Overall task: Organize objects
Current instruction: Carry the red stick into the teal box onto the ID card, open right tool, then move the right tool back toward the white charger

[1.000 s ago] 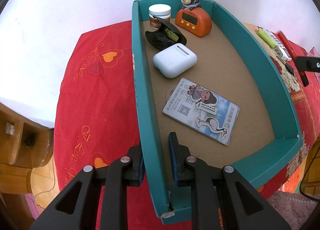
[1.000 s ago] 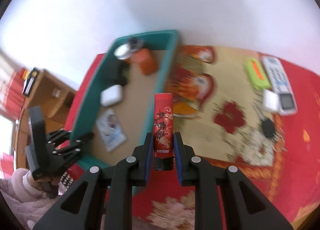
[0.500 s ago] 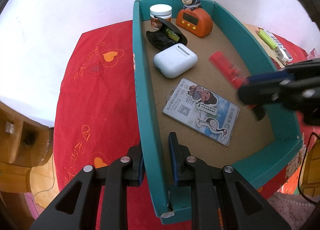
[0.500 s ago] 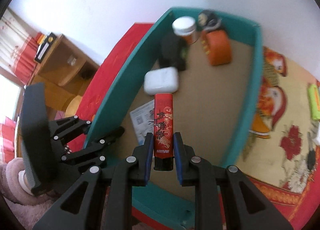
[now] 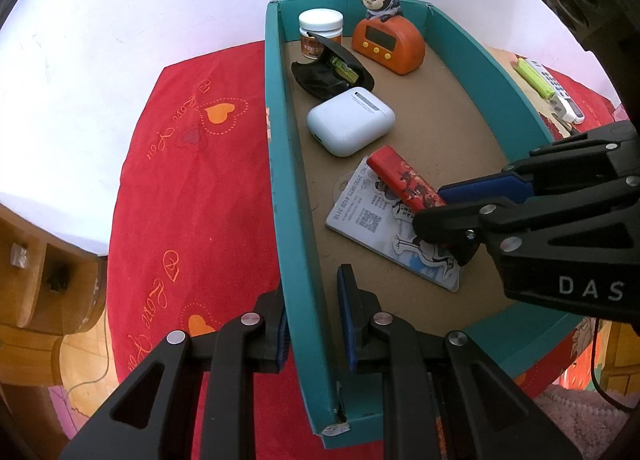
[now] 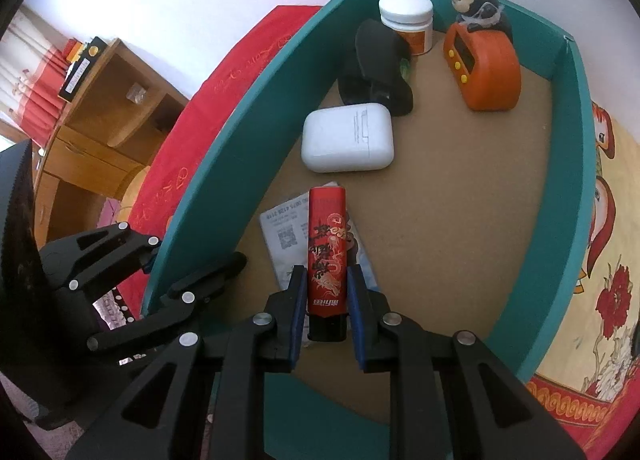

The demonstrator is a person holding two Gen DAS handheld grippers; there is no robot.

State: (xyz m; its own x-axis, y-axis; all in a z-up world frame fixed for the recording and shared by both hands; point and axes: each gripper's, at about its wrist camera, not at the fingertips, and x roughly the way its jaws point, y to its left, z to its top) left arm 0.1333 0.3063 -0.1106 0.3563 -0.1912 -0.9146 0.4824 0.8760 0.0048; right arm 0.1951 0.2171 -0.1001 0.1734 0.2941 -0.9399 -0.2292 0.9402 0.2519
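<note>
- Left wrist view: the teal tray (image 5: 280, 164) lies on a red cloth (image 5: 192, 196); the left gripper (image 5: 312, 324) is clamped on its side wall.
- The right gripper (image 6: 326, 314) is closed on a red lighter (image 6: 326, 248), inside the tray, above the card (image 5: 360, 212).
- A white case (image 5: 350, 126) is just beyond the lighter.
- An orange timer (image 5: 390, 44) and a jar (image 5: 321, 32) stand at the far wall.

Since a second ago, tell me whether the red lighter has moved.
Yes. The red lighter, held in the right gripper, went from outside the teal box to inside it, over the card.
</note>
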